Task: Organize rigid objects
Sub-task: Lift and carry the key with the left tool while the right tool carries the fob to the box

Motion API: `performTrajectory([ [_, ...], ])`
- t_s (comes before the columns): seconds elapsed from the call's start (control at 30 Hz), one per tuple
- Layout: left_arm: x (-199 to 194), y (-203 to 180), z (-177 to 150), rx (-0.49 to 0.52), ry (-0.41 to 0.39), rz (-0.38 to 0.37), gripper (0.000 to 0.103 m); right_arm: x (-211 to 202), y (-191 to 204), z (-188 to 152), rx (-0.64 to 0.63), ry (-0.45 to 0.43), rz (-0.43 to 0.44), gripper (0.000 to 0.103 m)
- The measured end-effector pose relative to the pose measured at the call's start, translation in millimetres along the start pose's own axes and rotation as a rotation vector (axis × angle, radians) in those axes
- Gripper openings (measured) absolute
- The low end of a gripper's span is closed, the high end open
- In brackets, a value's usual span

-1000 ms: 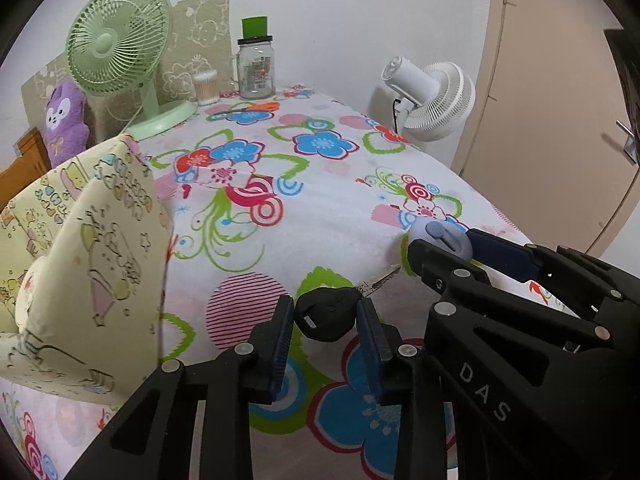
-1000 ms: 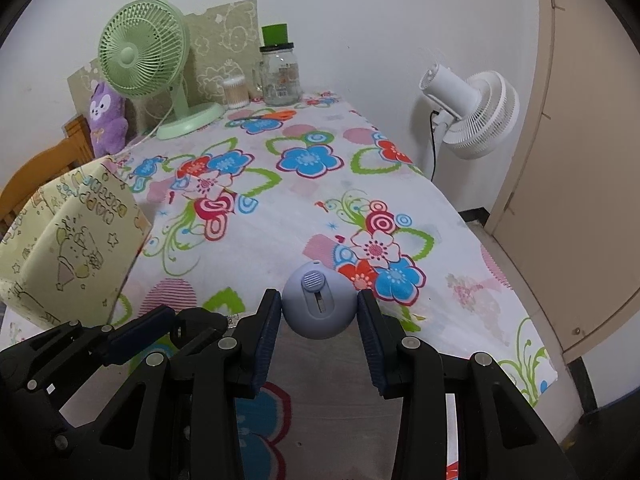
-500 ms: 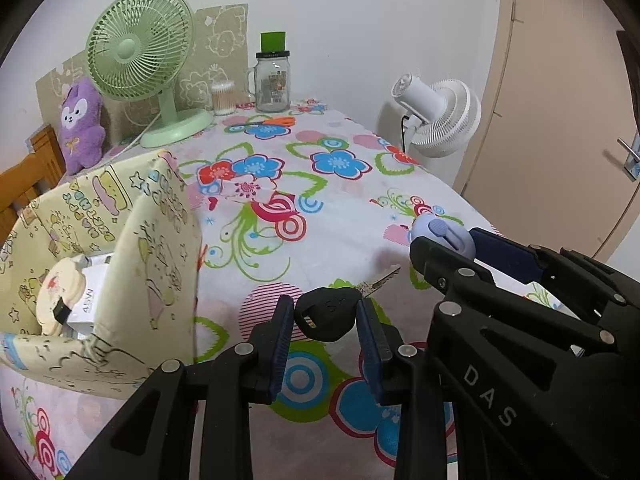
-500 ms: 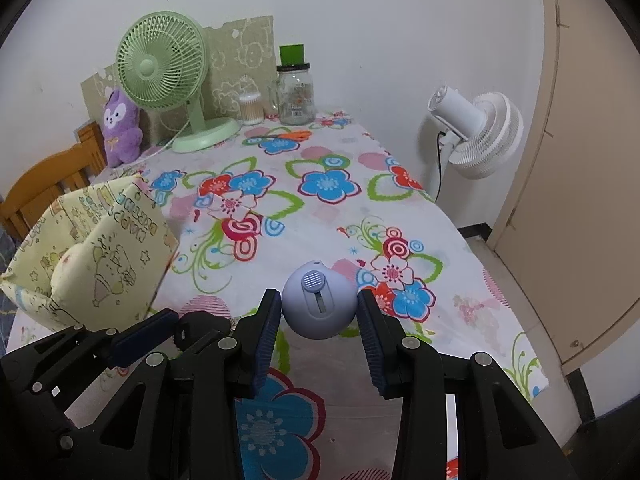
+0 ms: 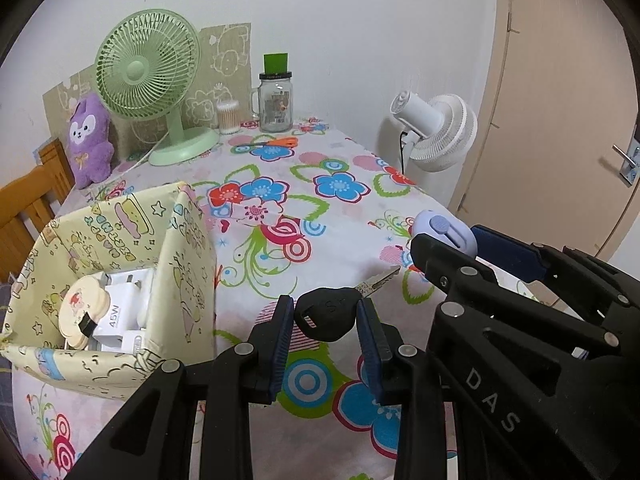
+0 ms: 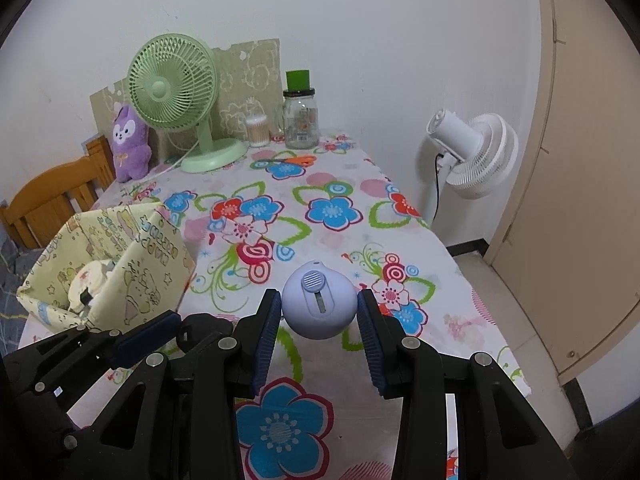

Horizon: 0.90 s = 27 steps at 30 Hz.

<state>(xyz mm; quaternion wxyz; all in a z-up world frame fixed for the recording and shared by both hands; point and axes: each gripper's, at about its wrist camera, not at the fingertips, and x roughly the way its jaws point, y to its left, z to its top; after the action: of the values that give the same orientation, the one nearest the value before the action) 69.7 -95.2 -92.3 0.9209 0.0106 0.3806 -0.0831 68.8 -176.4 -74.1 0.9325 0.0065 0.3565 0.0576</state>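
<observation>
My left gripper (image 5: pixel 326 316) is shut on a black-headed key (image 5: pixel 326 314), held above the flowered tablecloth with its metal blade pointing forward right. My right gripper (image 6: pixel 319 306) is shut on a round lilac gadget (image 6: pixel 319 306) with a slider button; the gadget also shows in the left wrist view (image 5: pixel 444 230). A yellow patterned fabric box (image 5: pixel 188 264) stands to the left and holds a white 45W charger (image 5: pixel 116 314) and a round cream item (image 5: pixel 82 306). The box also shows in the right wrist view (image 6: pixel 144 264).
At the table's far edge stand a green desk fan (image 5: pixel 150 76), a purple plush (image 5: pixel 90 140), a cotton swab tub (image 5: pixel 228 116) and a glass jar (image 5: pixel 276 104). Orange scissors (image 5: pixel 276 143) lie near them. A white floor fan (image 5: pixel 436 132), a door and a wooden chair (image 5: pixel 28 204) surround the table.
Both grippers have risen and drawn back from the table with the key and the lilac gadget still held. The inside of the box has come into view.
</observation>
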Motion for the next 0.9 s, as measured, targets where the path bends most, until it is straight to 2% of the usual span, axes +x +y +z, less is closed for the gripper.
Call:
performTrajectory([
  [0.9,-35,24,26,-0.017,-0.056,0.032,0.032,-28,25,33,-0.02,-0.057,0.034,0.043],
])
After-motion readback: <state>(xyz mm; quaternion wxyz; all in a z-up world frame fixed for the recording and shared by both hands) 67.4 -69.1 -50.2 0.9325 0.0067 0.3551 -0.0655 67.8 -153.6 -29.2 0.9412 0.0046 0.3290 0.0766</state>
